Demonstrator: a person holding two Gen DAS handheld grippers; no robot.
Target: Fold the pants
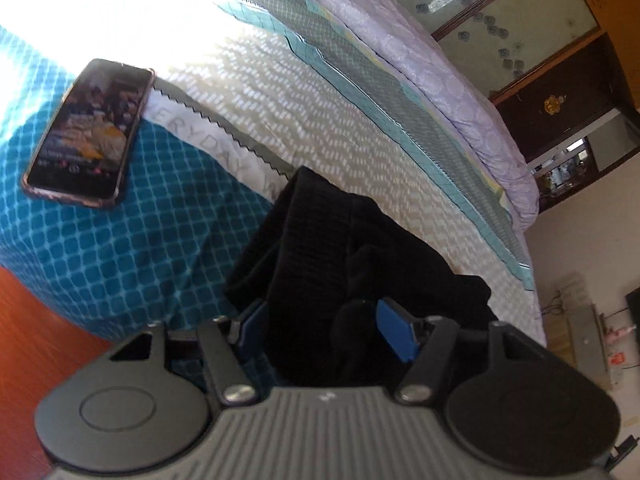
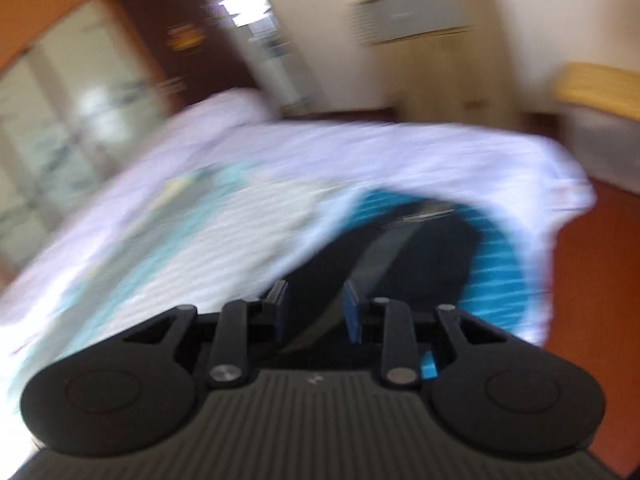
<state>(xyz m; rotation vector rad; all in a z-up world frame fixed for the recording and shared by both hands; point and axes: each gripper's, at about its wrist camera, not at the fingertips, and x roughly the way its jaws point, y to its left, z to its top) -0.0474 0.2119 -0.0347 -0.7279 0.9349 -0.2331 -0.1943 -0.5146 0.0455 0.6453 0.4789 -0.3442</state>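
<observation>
A phone point(image 1: 90, 133) lies flat on the bed, its screen lit with a picture, in a pinkish case; under it is a blue blanket point(image 1: 120, 240) with a pattern of little light squares; next to that is a white cover point(image 1: 280, 92) with bumpy zigzag lines, very bright where the sun hits it; a stripe of grey and light blue point(image 1: 400, 120) runs along it; past the stripe lies a pale purple quilt point(image 1: 440, 60), all wrinkly; behind the bed stands a wooden wardrobe point(image 1: 500, 20) with frosted glass doors; the floor point(image 1: 36, 340) is red-brown wood; the right wrist view is blurry, yet the purple quilt point(image 2: 360, 152) and a cream wall point(image 2: 328, 40) show there.
</observation>
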